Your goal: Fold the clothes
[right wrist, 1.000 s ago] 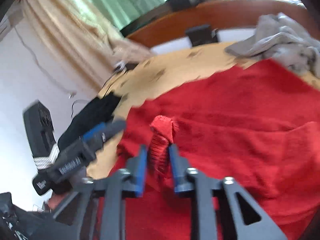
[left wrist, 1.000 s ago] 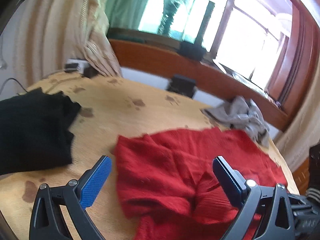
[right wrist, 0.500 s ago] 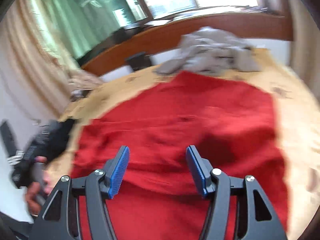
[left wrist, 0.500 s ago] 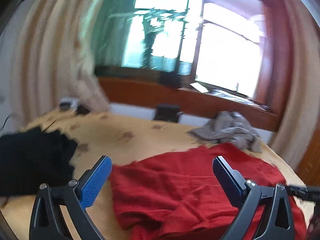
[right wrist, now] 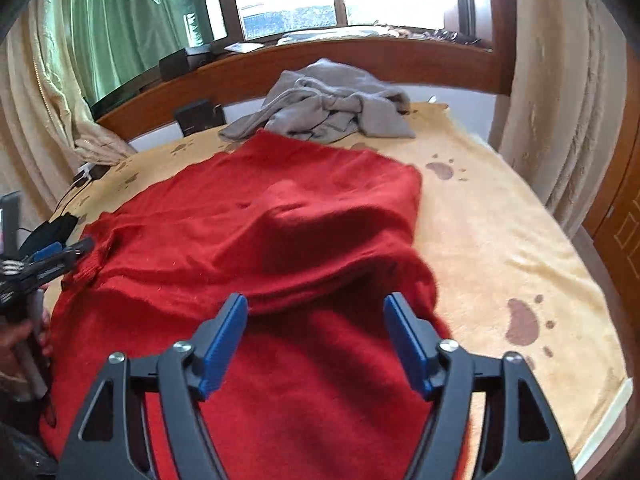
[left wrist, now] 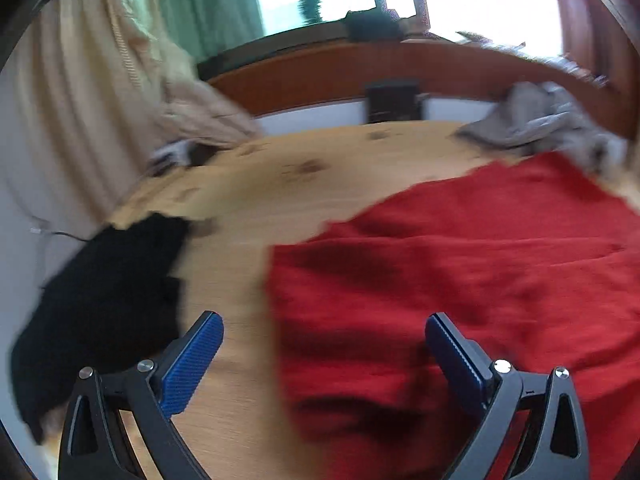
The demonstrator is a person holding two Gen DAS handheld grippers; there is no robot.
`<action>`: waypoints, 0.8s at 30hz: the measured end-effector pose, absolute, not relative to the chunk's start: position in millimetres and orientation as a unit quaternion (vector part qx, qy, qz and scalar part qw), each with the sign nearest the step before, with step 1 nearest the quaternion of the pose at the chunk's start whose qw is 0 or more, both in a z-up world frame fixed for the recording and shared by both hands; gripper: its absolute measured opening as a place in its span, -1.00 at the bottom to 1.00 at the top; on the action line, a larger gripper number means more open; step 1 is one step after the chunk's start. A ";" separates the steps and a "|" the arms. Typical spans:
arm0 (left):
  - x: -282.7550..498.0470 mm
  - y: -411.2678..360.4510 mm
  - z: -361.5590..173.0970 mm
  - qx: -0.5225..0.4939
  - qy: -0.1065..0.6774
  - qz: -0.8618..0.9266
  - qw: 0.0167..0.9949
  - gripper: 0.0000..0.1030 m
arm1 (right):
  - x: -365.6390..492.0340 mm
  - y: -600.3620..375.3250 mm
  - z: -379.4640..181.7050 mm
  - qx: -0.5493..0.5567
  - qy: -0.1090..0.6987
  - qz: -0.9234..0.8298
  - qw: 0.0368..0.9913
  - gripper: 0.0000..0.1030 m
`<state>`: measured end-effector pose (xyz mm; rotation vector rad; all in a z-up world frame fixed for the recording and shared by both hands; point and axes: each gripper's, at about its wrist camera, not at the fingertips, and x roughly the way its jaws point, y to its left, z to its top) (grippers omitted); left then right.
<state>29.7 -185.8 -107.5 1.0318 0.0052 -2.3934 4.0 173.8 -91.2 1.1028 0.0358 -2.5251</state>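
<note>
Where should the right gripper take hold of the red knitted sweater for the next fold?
Probably the raised fold ridge of the red knitted sweater, just ahead of the right gripper, whose jaws are opening with nothing between them. Approach from the near edge: that bunched ridge stands proud, while the rest lies flat.

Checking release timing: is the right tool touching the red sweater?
Cannot tell. In the right wrist view the right tool, jaws opening, hovers over the red sweater with nothing pinched between its pads, but the fingertips' clearance from the cloth below is unclear.

Both grippers [right wrist: 316, 340]: black triangular frames w/ silver screws, ribbed blue pads.
</note>
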 end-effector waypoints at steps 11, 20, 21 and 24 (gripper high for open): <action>77.7 -225.6 -75.2 0.353 0.069 -0.907 0.220 1.00 | 9.8 170.4 -115.7 0.404 0.011 -0.891 0.205 0.56; 44.0 -121.7 -103.6 0.380 -0.139 -0.896 0.181 1.00 | 8.0 169.7 -120.5 0.408 0.001 -0.889 0.210 0.58; 39.9 -129.2 -106.3 0.386 -0.134 -0.893 0.189 1.00 | 7.9 170.8 -120.6 0.407 -0.001 -0.889 0.210 0.58; 32.2 -155.7 -109.6 0.395 -0.121 -0.882 0.228 1.00 | 7.0 173.6 -122.2 0.410 -0.010 -0.887 0.210 0.58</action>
